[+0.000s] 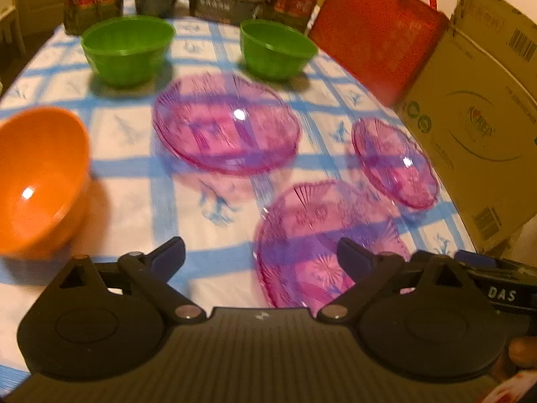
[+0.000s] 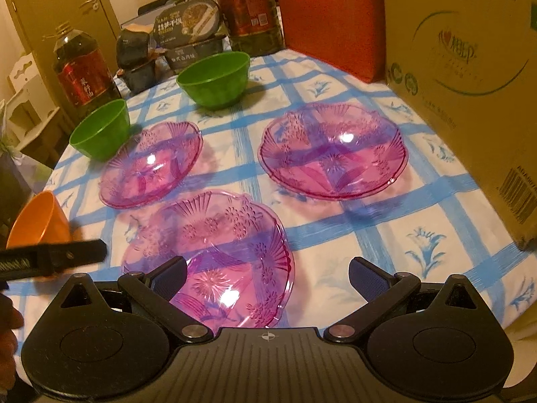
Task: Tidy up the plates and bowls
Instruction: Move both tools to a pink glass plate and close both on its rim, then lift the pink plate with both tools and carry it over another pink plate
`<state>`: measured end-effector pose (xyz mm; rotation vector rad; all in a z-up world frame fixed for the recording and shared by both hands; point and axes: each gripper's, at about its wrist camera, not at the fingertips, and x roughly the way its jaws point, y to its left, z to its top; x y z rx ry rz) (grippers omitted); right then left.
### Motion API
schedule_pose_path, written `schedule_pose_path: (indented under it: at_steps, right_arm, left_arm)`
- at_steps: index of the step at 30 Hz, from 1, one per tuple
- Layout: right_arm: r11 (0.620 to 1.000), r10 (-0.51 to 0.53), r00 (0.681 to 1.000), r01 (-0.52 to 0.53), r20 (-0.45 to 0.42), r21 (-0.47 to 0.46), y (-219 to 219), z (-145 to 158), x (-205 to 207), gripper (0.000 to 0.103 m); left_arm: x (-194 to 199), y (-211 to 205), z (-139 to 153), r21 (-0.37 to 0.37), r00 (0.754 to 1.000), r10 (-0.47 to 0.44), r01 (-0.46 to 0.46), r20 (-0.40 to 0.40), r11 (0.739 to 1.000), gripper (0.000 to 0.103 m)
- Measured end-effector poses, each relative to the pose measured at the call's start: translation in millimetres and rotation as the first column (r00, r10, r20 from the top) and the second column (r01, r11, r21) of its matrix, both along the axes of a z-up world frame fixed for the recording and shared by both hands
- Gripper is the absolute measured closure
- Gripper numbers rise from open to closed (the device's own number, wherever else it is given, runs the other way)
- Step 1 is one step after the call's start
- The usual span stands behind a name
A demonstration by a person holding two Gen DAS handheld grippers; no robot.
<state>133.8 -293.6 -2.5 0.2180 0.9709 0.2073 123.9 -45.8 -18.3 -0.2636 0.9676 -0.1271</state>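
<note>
Three pink clear plates lie apart on the blue-checked tablecloth: a near one, a left one and a right one. Two green bowls stand behind them, also in the left wrist view. An orange bowl sits at the left. My left gripper is open and empty beside the near plate's left rim. My right gripper is open and empty over the near plate's right rim.
A cardboard box and a red bag line the table's right side. Oil bottles and food packs stand along the far edge. The left gripper's body reaches in at the left of the right wrist view.
</note>
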Motion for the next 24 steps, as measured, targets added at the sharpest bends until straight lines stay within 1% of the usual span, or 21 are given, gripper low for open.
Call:
schedule_pose_path:
  at_steps: [2, 4, 6, 7, 8, 9, 10, 12, 13, 14, 15, 17, 20, 24]
  right_arm:
    - [1.000, 0.007, 1.000, -0.006, -0.018, 0.009, -1, -8, 4, 0.013]
    - [1.000, 0.007, 0.999, -0.006, -0.035, 0.014, 0, -15, 7, 0.015]
    - [1.000, 0.011, 0.999, -0.010, -0.043, 0.017, -1, -21, 9, 0.020]
    - [1.000, 0.014, 0.999, -0.013, -0.049, 0.016, -1, -24, 10, 0.022]
    - [1.000, 0.017, 0.998, -0.016, -0.055, 0.017, -1, -26, 11, 0.026]
    - [1.000, 0.020, 0.998, -0.019, -0.061, 0.019, -1, -29, 12, 0.030]
    - [1.000, 0.023, 0.997, -0.021, -0.069, 0.022, -1, -31, 13, 0.032]
    - [0.999, 0.028, 0.997, -0.026, -0.077, 0.024, -1, -34, 14, 0.040]
    - [0.999, 0.028, 0.996, -0.027, -0.080, 0.021, -1, -36, 14, 0.042]
    - [0.999, 0.028, 0.996, -0.026, -0.081, 0.019, -1, -36, 15, 0.045]
    - [0.999, 0.027, 0.996, -0.025, -0.083, 0.021, -1, -37, 14, 0.048]
    - [0.999, 0.023, 0.996, -0.021, -0.090, 0.025, -2, -39, 14, 0.053]
    - [1.000, 0.018, 0.995, -0.015, -0.095, 0.028, 0, -39, 15, 0.062]
    - [0.999, 0.010, 0.995, -0.006, -0.098, 0.032, 0, -39, 14, 0.069]
  left_arm:
    - [2, -5, -8, 0.001, 1.000, -0.010, 0.010, -0.010, 1.000, 0.010]
    - [2, -9, -14, 0.006, 1.000, -0.017, 0.018, -0.012, 1.000, 0.011]
    - [3, -12, -19, 0.005, 0.999, -0.029, 0.030, -0.014, 1.000, 0.018]
    - [4, -14, -22, 0.007, 0.999, -0.034, 0.034, -0.015, 0.999, 0.018]
    - [4, -15, -24, 0.008, 0.999, -0.036, 0.036, -0.016, 0.999, 0.021]
    - [5, -16, -26, 0.007, 0.999, -0.040, 0.040, -0.018, 0.999, 0.025]
    - [4, -17, -28, 0.006, 0.999, -0.044, 0.044, -0.020, 0.999, 0.028]
    - [4, -17, -30, 0.002, 0.999, -0.050, 0.050, -0.020, 0.999, 0.038]
    - [5, -18, -31, 0.003, 0.998, -0.053, 0.053, -0.020, 0.999, 0.040]
    - [5, -19, -32, 0.006, 0.998, -0.057, 0.057, -0.019, 0.998, 0.047]
    - [5, -19, -33, 0.004, 0.998, -0.062, 0.062, -0.017, 0.998, 0.050]
    - [5, -18, -34, -0.004, 0.998, -0.058, 0.058, -0.014, 0.998, 0.055]
    - [5, -16, -35, -0.010, 0.998, -0.059, 0.058, -0.014, 0.998, 0.067]
    - [5, -16, -33, -0.003, 0.998, -0.060, 0.059, -0.010, 0.998, 0.073]
